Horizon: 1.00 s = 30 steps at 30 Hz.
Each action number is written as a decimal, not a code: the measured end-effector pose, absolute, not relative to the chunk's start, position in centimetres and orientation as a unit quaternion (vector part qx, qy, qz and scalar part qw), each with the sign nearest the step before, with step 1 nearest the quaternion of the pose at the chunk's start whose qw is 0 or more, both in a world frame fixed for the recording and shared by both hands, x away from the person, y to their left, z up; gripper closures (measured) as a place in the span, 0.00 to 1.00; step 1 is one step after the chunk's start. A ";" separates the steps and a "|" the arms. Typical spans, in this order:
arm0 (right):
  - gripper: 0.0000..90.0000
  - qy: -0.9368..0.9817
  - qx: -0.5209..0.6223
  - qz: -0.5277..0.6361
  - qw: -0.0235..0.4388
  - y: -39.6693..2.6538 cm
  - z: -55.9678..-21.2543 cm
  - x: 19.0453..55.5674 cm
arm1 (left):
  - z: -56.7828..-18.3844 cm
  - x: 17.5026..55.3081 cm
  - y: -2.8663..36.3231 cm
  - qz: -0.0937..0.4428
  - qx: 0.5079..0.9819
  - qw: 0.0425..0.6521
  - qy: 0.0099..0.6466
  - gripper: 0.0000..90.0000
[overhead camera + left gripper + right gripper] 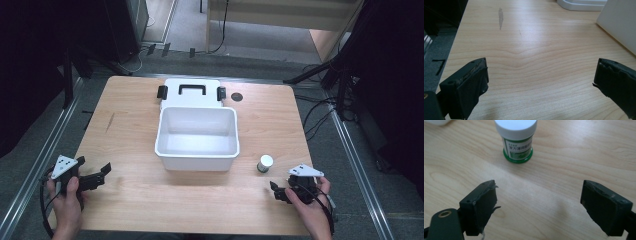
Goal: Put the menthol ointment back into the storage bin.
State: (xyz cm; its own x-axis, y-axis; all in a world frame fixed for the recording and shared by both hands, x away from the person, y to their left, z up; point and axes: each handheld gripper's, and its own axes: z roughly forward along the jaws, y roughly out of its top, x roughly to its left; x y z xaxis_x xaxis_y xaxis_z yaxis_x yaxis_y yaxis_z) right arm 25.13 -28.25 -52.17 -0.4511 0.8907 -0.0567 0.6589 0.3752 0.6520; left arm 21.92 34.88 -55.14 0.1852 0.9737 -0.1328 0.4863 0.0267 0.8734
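Light wooden table (135, 130), rectangular, with a grey smear on its left part, seen close in the left gripper view (500, 15). White rectangular plastic tub (197, 137), open-topped and empty, at the table's centre; behind it and touching its far edge, a flat white lid (192, 89) with a black handle and two black side latches, lying on the table. The left gripper view catches one white wall of the tub (619, 27) at its right edge and a corner of the lid (581, 4) at top. Small round dark mark or hole (237, 96) in the tabletop, just right of the lid, visible from the high view. Small white-capped bottle (265, 163) with a green-and-white label, upright, right of the tub's front corner and apart from it; the right gripper view gives the label's green print and green base ring (517, 145), text too small to read. Left gripper (102, 175), black, held in the person's left hand (65, 197) at the table's front left, jaws spread wide over bare wood, nothing between them (540, 80). Right gripper (276, 192), black, held in the right hand (307, 200) at the front right, jaws likewise spread wide and empty (539, 200), pointing toward the bottle, which stands just beyond them, not touching. Both forearms enter from the near edge; grey three-cornered plates top both grippers.
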 end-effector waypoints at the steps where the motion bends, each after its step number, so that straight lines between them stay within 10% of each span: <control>1: 0.16 0.812 0.478 0.267 0.202 -28.1 -52.0 25.3 | -55.1 21.9 34.8 0.284 0.639 0.428 0.572 0.00; 30: 0.15 0.891 0.451 0.005 0.058 -23.5 -48.1 30.4 | -55.2 21.8 35.3 0.263 0.633 0.447 0.575 0.00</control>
